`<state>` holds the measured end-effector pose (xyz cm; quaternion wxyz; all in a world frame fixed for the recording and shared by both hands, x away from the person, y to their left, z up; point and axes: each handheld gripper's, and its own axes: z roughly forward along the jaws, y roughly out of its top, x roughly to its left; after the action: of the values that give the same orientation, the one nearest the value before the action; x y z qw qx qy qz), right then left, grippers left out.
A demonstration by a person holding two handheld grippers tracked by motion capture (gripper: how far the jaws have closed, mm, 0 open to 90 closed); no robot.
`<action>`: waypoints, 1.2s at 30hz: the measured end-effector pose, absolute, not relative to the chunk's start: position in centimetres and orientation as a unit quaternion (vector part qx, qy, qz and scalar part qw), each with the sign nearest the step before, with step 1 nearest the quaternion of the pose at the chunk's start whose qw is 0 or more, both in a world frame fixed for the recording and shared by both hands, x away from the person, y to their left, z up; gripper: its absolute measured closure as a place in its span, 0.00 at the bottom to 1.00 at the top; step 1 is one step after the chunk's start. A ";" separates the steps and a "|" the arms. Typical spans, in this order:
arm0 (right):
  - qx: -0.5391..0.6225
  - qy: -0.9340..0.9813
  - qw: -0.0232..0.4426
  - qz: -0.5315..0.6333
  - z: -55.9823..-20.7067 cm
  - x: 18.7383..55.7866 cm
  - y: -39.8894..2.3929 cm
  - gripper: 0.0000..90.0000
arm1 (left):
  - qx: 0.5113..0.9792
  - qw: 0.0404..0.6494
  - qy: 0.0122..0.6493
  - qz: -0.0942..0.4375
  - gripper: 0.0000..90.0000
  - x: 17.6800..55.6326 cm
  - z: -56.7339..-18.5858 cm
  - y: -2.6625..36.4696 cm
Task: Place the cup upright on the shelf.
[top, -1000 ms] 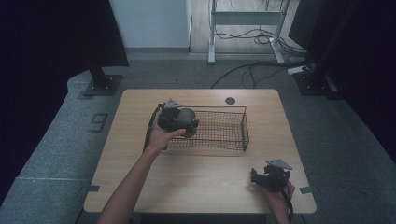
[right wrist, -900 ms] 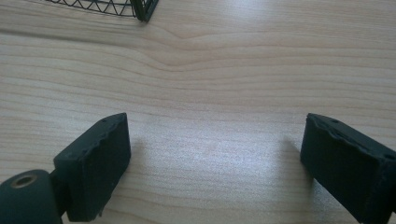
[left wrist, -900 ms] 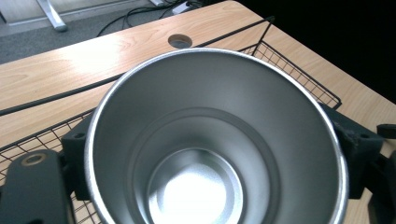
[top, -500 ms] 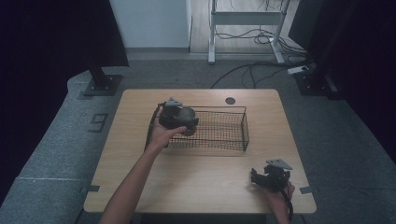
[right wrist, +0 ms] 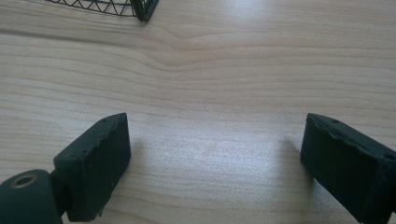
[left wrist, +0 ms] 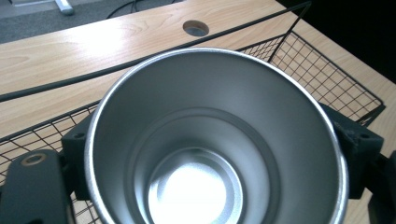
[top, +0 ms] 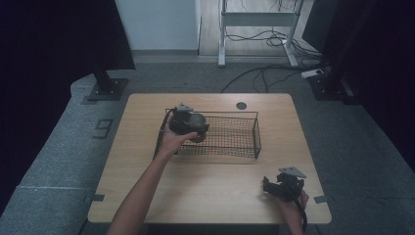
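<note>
With its jaws clamping a steel cup (left wrist: 215, 144) over the wire basket's (top: 235, 142) nine o'clock end, the left gripper (top: 188, 122) is risking catching the rim, while the right gripper (top: 283, 185) is resting wide open on the tabletop (top: 210, 191).

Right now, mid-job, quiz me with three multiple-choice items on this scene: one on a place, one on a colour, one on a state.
1. Where is the metal cup?
A. over the wire basket's left end
B. beside the right gripper
C. on the floor

2. What colour is the basket?
A. white
B. black
C. red

3. How do the right gripper's jaws stand?
A. shut on the cup
B. shut on nothing
C. open, with bare table between them

Answers: 1 A, the high view shows the left gripper carrying it there. 2 B, its wires are black. 3 C, the right gripper view shows wide-apart jaws over wood.
</note>
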<state>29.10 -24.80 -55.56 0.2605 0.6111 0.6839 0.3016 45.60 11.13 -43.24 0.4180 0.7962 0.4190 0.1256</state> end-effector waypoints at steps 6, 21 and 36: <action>0.611 0.684 0.260 0.302 -55.6 29.1 -24.8 0.09 | 0.801 0.407 0.421 0.127 0.16 46.0 -43.9 10.7; 0.611 0.684 0.261 0.302 -55.6 29.1 -24.8 0.09 | 0.803 0.396 0.427 0.121 0.16 46.6 -44.9 10.0; 0.611 0.684 0.261 0.302 -55.6 29.1 -24.8 0.09 | 0.808 0.386 0.433 0.106 0.16 47.2 -46.0 9.5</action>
<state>29.10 -24.81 -55.57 0.2606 0.6109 0.6840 0.3019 47.16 9.52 -45.99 0.3855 0.8079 0.4330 0.1058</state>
